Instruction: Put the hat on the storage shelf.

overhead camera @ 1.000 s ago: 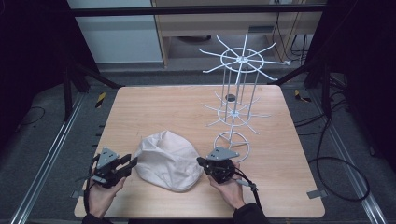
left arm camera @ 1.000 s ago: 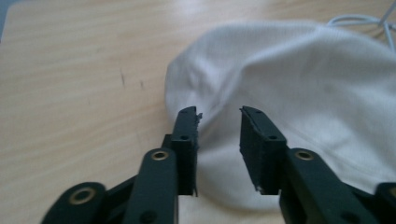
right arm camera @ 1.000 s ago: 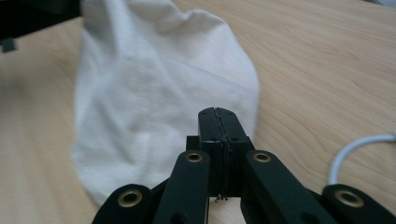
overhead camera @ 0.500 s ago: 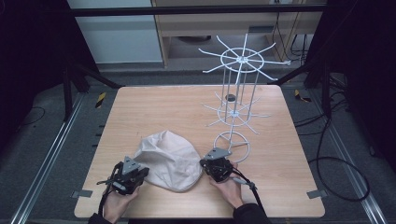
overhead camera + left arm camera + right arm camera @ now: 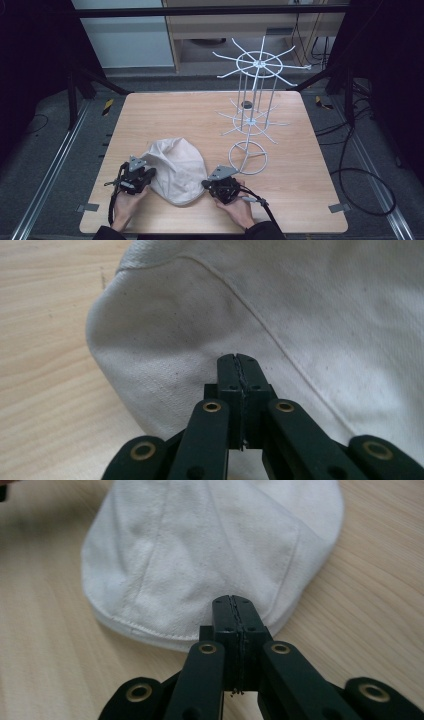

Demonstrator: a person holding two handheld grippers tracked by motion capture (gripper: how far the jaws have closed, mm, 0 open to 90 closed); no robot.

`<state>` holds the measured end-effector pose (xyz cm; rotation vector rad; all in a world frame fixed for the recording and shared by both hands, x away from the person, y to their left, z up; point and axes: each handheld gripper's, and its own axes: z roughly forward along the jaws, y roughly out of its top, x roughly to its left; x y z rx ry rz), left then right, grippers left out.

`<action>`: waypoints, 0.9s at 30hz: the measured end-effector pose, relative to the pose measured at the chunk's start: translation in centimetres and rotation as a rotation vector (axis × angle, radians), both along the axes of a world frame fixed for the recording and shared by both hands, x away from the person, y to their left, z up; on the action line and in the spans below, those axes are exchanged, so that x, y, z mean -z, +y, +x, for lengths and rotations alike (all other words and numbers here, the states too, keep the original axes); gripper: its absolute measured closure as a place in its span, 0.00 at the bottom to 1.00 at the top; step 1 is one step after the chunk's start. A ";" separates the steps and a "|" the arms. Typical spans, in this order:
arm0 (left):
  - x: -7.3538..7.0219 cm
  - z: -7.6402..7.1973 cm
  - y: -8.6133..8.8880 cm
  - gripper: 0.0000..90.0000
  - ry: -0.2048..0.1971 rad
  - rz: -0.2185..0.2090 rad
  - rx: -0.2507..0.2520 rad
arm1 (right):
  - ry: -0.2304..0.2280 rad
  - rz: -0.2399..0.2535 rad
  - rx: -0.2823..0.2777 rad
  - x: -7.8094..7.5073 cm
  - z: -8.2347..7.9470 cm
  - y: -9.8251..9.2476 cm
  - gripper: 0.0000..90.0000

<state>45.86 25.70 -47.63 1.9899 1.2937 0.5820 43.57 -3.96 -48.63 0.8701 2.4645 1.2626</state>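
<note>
Table (image 5: 165, 110) carried a white wire rack (image 5: 252, 110) at the far right and a white cloth cap (image 5: 175, 167) near the front edge. Left gripper (image 5: 149, 172) had swung in from the cap's left side to its edge, jaws just closed together; no cloth visibly pinched between them. Right gripper (image 5: 206, 184) sat at the cap's right edge, jaws together, empty. Likely a two-sided pickup was starting. Whether either tip touched cloth couldn't be made out
</note>
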 end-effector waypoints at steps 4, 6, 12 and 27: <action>0.0 0.8 0.1 1.00 -0.013 -0.013 -0.017 | 0.022 0.033 -0.022 0.3 -0.3 0.9 1.00; 0.1 1.1 0.1 1.00 -0.019 -0.020 -0.022 | 0.017 0.035 -0.031 0.5 -0.5 1.3 1.00; 0.0 1.8 0.1 1.00 -0.036 -0.049 -0.019 | 0.026 0.056 -0.047 0.5 -0.6 1.8 1.00; -3.6 -1.0 1.5 0.87 -0.117 -0.165 -0.040 | -0.031 0.094 0.056 -1.6 -0.2 -1.9 0.97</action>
